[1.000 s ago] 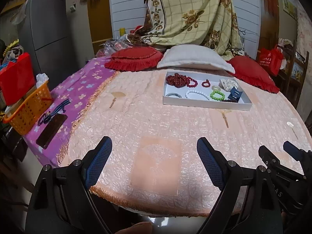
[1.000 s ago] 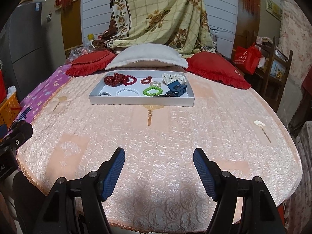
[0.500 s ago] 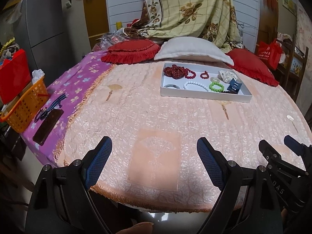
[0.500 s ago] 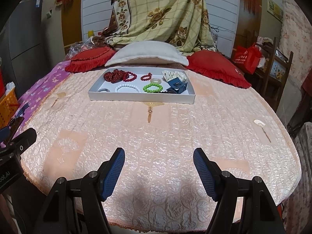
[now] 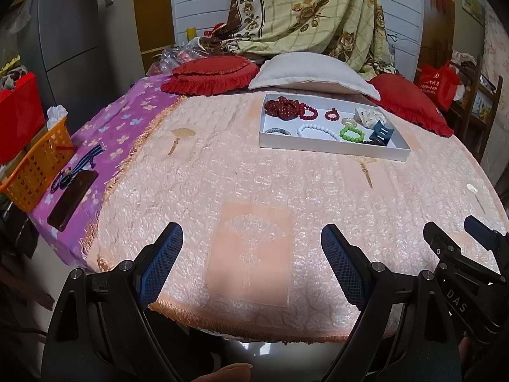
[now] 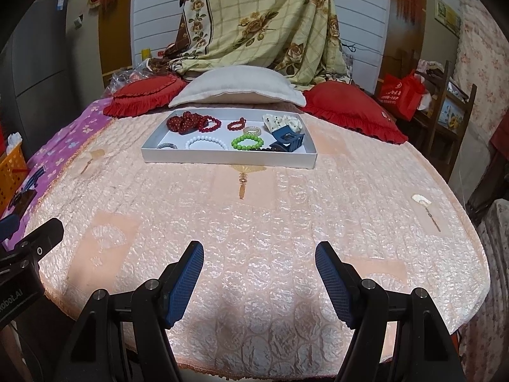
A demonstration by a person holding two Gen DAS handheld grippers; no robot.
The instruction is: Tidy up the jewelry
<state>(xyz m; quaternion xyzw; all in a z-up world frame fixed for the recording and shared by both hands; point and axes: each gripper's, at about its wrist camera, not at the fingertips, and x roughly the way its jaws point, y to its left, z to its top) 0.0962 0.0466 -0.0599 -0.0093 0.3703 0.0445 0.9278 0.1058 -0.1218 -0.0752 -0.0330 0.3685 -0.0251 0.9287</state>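
the left gripper (image 5: 251,254) and the right gripper (image 6: 259,273) are held wide and empty over the peach quilted bedcover (image 6: 270,222), well apart from the shallow white jewelry tray (image 6: 222,161) placed near the pillows.

The tray (image 5: 331,146) sits on the far part of a pink quilt (image 5: 254,191), just before a white pillow (image 5: 311,73). In the tray, the red beads (image 5: 286,109) are at its far left corner, a white bracelet (image 5: 316,130) is near its front wall, a green bracelet (image 5: 351,134) lies right of the white one, and a blue clip (image 5: 381,133) is at its right end. Well left of the tray there is an orange basket (image 5: 38,165) and a dark phone (image 5: 73,197) on purple cloth (image 5: 127,121). Near the camera, far from the tray, the left gripper (image 5: 251,254) has its jaws wide apart with nothing between them. The right gripper (image 5: 461,254) shows at the right edge.
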